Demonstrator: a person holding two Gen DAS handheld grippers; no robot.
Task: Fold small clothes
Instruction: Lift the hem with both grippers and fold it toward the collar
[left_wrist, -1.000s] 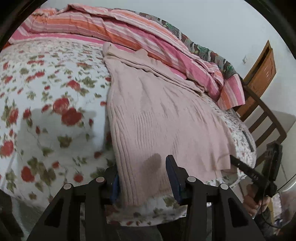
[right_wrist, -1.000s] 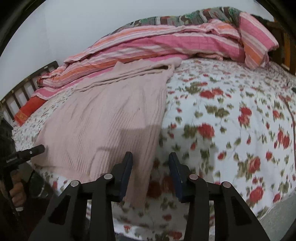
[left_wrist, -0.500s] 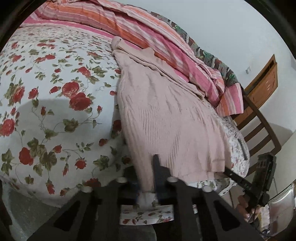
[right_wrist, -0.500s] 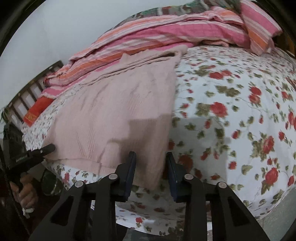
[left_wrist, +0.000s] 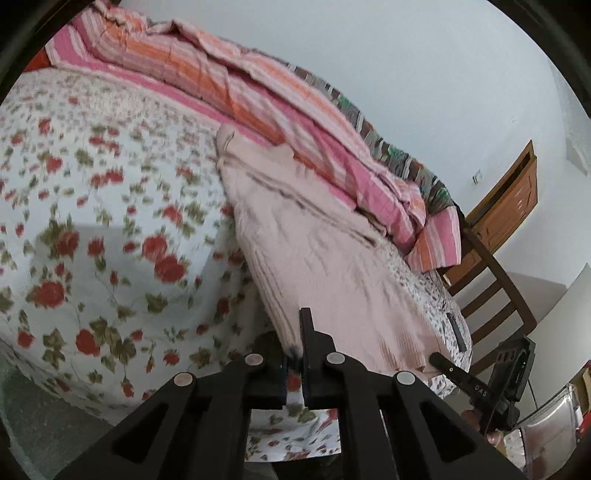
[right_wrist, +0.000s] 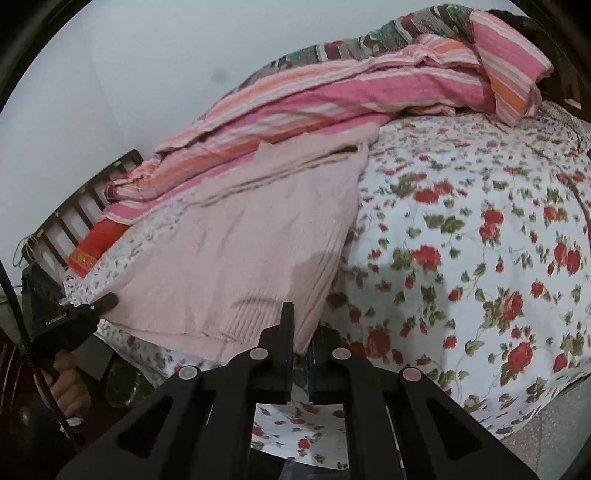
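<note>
A pale pink knit sweater (left_wrist: 325, 266) lies flat on the floral bed, its collar toward the striped quilt and its ribbed hem at the near edge. My left gripper (left_wrist: 297, 343) is shut on the hem's left corner, and the cloth rises into the jaws. In the right wrist view, the sweater (right_wrist: 251, 251) has its right hem corner pinched in my right gripper (right_wrist: 303, 332), which is shut too. Each gripper also shows in the other's view: the right one (left_wrist: 443, 363) and the left one (right_wrist: 105, 301), with a hand below it.
The floral sheet (right_wrist: 480, 240) covers the bed. A pink and orange striped quilt (left_wrist: 258, 92) is heaped along the far side. A wooden chair (left_wrist: 495, 295) and a door (left_wrist: 513, 199) stand past the bed's end. A dark slim object (left_wrist: 456, 328) lies near that edge.
Both grippers went from open around the hem corners to shut on them. Both then rose a little, lifting the sweater's hem off the bed edge.
</note>
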